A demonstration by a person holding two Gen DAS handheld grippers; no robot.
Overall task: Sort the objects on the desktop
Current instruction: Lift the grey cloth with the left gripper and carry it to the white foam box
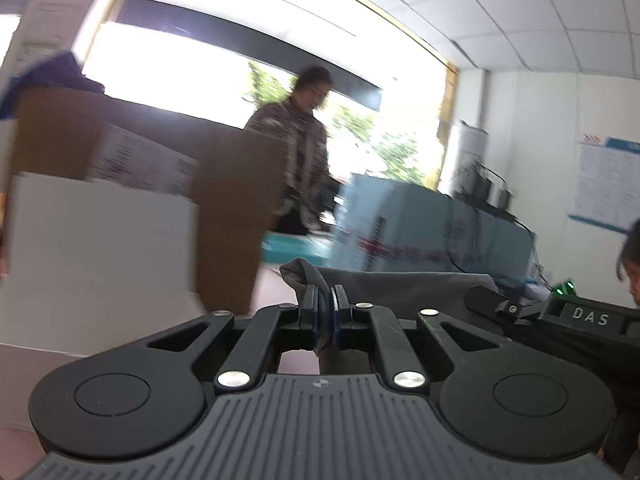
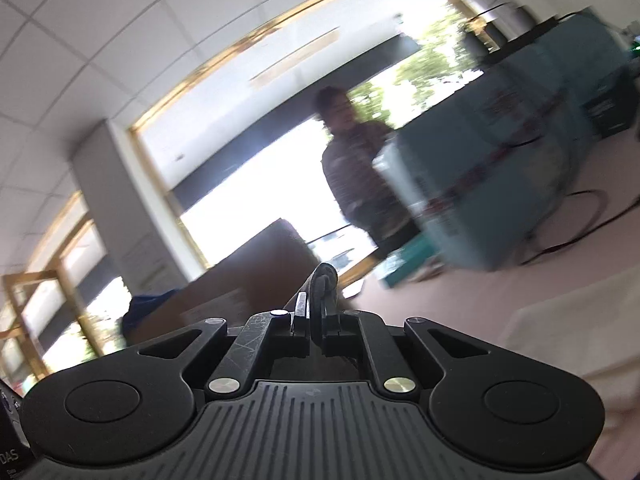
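the left gripper (image 1: 326, 300) has its fingers pressed together on a fold of grey cloth (image 1: 400, 284). the cloth bunches up over the fingertips and stretches off to the right as a taut, flat sheet, with a strip of it hanging down between the fingers toward the camera. the other gripper's black body, marked "das", shows at the right edge of this view, just beside the far end of the cloth.

the right gripper (image 2: 318, 292) is also pinched shut, with a thin dark edge caught between its fingers and poking up past the tips. it looks like cloth, but blur makes it hard to be sure it is the same grey piece.

both views are tilted up and smeared. a white box (image 1: 100, 248) with brown cardboard flaps (image 1: 236, 220) stands to the left in the left view, with something blue (image 1: 40, 76) draped on its far corner. a person in a dark patterned top (image 1: 296, 148) stands in front of a bright window (image 1: 200, 72). a table with a light blue cover (image 1: 432, 232) sits to the right, with dark cables running over it. a white poster (image 1: 608, 184) hangs on the right wall.
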